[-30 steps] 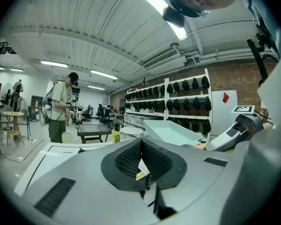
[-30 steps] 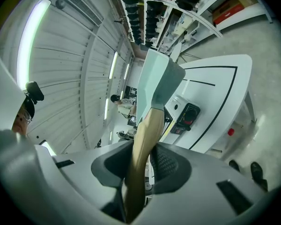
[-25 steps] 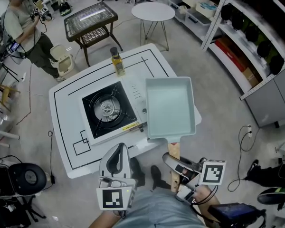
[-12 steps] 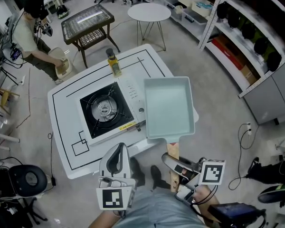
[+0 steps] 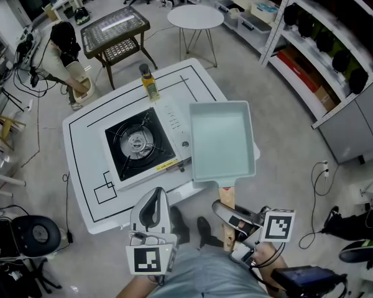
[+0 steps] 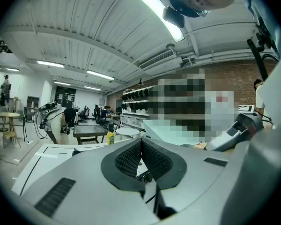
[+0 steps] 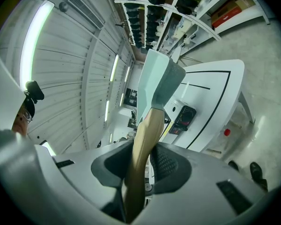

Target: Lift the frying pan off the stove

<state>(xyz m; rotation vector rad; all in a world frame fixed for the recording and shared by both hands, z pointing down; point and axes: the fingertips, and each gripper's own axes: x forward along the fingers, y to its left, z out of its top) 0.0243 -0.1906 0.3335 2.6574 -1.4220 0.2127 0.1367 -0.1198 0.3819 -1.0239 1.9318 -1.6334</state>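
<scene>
Grey floor [image 5: 286,123] lies all around a white table [image 5: 87,135] with black lines on it. From the head view, a black stove [image 5: 140,144] sits on the table, and a yellow bottle [image 5: 151,82] stands just behind it. The frying pan [image 5: 221,140] is not on the stove. It is just to the right of it, over the table's right edge. The pan is square and pale green, with low walls and nothing inside. A brown wooden handle [image 5: 227,197] sticks out toward the person. The right tongs [image 5: 224,211] pinch that handle. The left tongs [image 5: 154,194] are near the table's front edge and touch nothing. Shelves [image 5: 336,42] stand on the right, and a small round table [image 5: 195,14] is farther back.

From the left gripper view, the left tongs [image 6: 141,156] are pressed together with nothing between them. The bottle [image 6: 111,137] shows small, far off.

From the right gripper view, the right tongs [image 7: 138,161] squeeze the wooden handle [image 7: 147,125] from both sides. The pan [image 7: 157,86] stands up past them, and the table [image 7: 220,93] and stove [image 7: 183,117] are lower down beside it.
</scene>
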